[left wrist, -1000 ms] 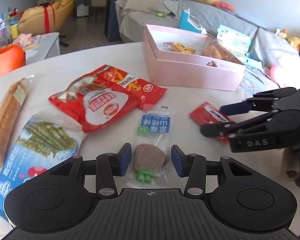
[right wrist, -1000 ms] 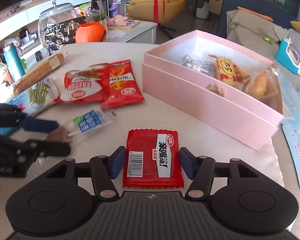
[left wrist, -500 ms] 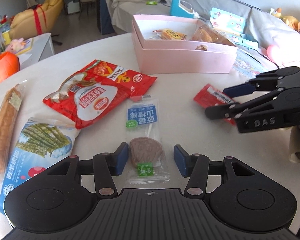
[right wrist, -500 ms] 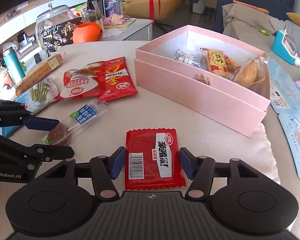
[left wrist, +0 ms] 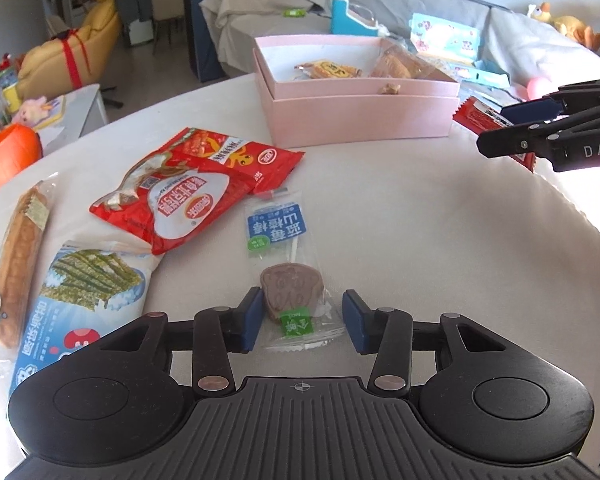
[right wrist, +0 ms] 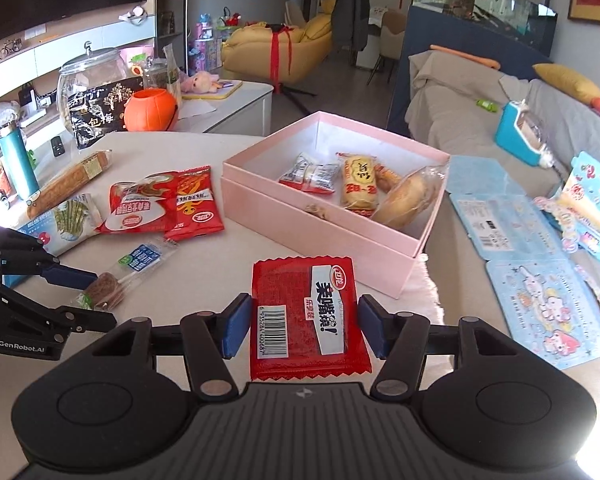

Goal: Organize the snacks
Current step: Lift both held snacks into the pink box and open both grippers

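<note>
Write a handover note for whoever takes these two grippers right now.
Right gripper: shut on the red flat packet, lifted near the pink box.
Left gripper: jaws closing around the lollipop packet on the table, not yet gripped.
Done: several snacks already lie in the box.
Left: box these two, then the red bags, seaweed pack and bread stick.

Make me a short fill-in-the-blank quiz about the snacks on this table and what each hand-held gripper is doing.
1. The right hand-held gripper holds a flat ____ snack packet.
2. The left hand-held gripper is closing around a wrapped ____.
3. Snacks already put away lie in the ____ box.
4. The long bread stick lies beside the ____ packet.

Missing words: red; lollipop; pink; seaweed
</note>
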`<state>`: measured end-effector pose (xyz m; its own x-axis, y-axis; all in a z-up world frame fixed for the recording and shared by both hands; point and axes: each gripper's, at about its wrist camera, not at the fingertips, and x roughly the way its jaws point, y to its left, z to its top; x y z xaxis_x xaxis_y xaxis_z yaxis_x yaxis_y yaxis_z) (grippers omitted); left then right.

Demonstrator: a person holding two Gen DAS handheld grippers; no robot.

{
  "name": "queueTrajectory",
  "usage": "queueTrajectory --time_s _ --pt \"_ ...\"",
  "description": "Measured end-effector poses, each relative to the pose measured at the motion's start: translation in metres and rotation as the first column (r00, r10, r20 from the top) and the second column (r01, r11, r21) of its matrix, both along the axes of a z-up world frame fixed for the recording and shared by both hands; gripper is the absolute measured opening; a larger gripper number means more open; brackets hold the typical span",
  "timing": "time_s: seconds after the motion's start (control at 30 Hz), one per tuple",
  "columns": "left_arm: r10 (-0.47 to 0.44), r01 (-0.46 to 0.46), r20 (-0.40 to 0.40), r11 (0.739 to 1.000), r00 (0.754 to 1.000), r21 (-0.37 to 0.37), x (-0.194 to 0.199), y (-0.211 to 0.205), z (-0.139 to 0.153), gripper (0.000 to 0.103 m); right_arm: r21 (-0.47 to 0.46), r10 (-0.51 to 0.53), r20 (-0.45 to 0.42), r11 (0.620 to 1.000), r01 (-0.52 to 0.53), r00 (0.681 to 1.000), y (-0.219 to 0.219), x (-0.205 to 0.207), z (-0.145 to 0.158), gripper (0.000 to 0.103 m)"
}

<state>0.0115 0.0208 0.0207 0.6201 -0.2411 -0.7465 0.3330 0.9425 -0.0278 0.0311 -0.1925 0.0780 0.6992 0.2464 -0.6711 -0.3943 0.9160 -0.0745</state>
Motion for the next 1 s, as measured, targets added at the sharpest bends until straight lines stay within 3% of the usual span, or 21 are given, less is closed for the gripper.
queueTrajectory --time_s 0.13,0.27,0.43,0.5,0.57,0.63,0.7,0.77,0.9,1.0 --pt "-0.007 0.009 0.025 0.997 1.000 -0.074 -0.001 -0.001 0.006 0.047 -0.026 -0.010 0.010 1.000 0.010 1.000 -0.002 -0.003 -0.004 0.058" --pt "-0.015 0.030 0.121 0.992 0.992 -0.126 -0.001 -0.009 0.030 0.047 -0.024 -0.004 -0.015 1.000 0.004 1.000 -0.004 -0.005 -0.010 0.058" --pt "0.011 0.073 0.336 0.969 0.942 -0.237 0.035 -0.022 0.099 0.048 -0.022 -0.009 -0.012 1.000 0.009 1.000 -0.006 -0.005 -0.009 0.058" --pt "-0.010 0.126 0.371 0.949 0.929 -0.289 0.072 -0.029 0.119 0.052 -0.021 -0.014 -0.009 1.000 0.013 1.000 -0.004 -0.003 -0.008 0.058" --pt "-0.024 0.131 0.310 0.935 0.951 -0.328 0.115 -0.036 0.122 0.052 -0.018 -0.016 -0.009 1.000 0.015 1.000 -0.001 -0.002 -0.006 0.058" --pt "0.053 0.051 0.252 0.920 0.966 -0.389 0.147 -0.032 0.116 0.049 -0.018 -0.015 -0.008 1.000 0.015 1.000 0.002 -0.001 -0.004 0.058" --pt "0.146 -0.028 0.232 0.894 0.962 -0.448 0.150 -0.016 0.106 0.049 -0.020 -0.014 -0.004 1.000 0.014 1.000 0.002 -0.001 -0.003 0.058" --pt "0.177 -0.061 0.202 0.877 0.963 -0.477 0.137 0.002 0.091 0.049 -0.016 -0.021 -0.001 1.000 0.021 1.000 -0.002 -0.002 -0.003 0.058" --pt "0.176 -0.102 0.161 0.918 0.971 -0.384 0.084 0.034 0.052 0.049 -0.006 -0.034 0.013 0.999 0.034 0.999 -0.012 0.004 0.002 0.058" --pt "0.157 -0.107 0.140 0.944 0.977 -0.313 0.051 0.050 0.036 0.049 0.019 -0.039 0.070 0.999 0.038 0.997 -0.009 0.023 0.024 0.058"
